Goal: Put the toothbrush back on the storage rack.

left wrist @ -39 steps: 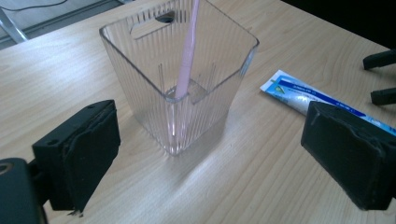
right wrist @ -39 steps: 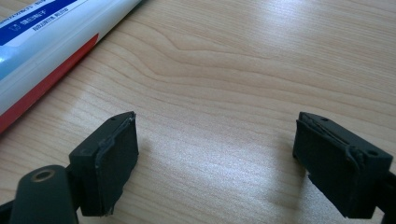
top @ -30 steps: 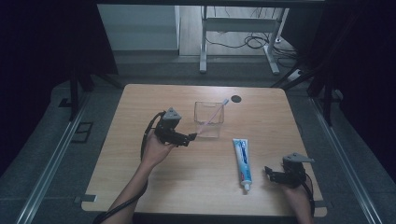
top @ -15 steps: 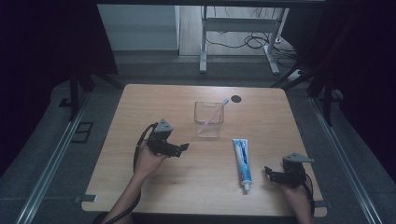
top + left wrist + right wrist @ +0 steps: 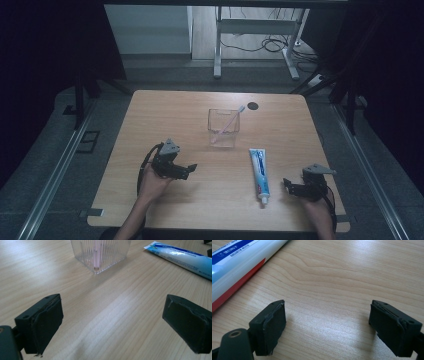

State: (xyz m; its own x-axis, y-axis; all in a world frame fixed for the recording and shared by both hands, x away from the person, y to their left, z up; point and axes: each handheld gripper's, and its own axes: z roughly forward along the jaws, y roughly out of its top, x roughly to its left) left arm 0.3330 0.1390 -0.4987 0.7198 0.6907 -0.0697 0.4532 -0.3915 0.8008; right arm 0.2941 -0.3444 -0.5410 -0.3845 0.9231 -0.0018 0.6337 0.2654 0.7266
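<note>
Left gripper (image 5: pixel 186 171) drawn back from cup (image 5: pixel 223 129), toothbrush (image 5: pixel 227 124) inside, high view

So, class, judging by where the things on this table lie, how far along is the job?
Done: the pink toothbrush stands tilted in the clear cup. In hand: nothing; the left gripper is open and empty short of the cup, and the right gripper is open beside the toothpaste tube. Left, probably: the tube, lying flat on the table, untouched.

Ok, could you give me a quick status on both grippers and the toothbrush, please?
Left gripper open, empty. Right gripper open, beside toothpaste tube. Toothbrush leaning in clear cup. Nothing in the way.
</note>
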